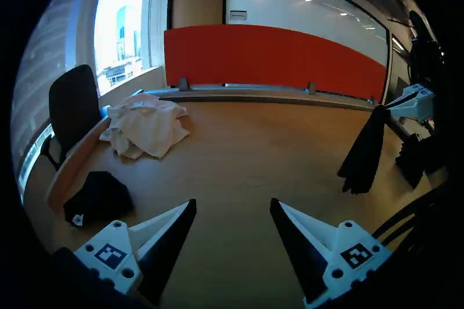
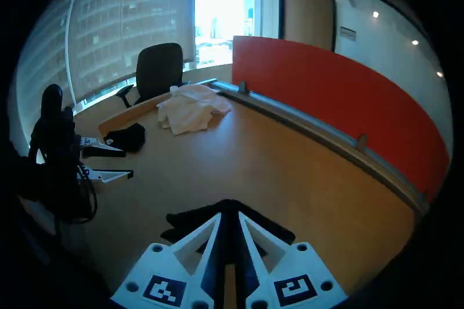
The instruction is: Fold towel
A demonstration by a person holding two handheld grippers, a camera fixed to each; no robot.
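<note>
A black towel [image 1: 362, 155] hangs in a long fold above the wooden table [image 1: 255, 152], pinched at its top by my right gripper [image 1: 387, 107] at the far right of the left gripper view. In the right gripper view that gripper [image 2: 229, 216] is shut on the black towel [image 2: 188, 221], which spreads out under the fingertips. My left gripper [image 1: 232, 207] is open over the near part of the table, nothing between its fingers. It also appears at the left of the right gripper view, the left gripper [image 2: 116, 163], held by a hand.
A crumpled white towel pile [image 1: 145, 123] lies at the table's far left, white pile [image 2: 191, 109]. A small black cloth [image 1: 98, 196] sits near the left edge, black cloth [image 2: 127, 135]. A red divider [image 1: 272, 57] lines the back edge. A black chair [image 1: 72, 106] stands beside the table.
</note>
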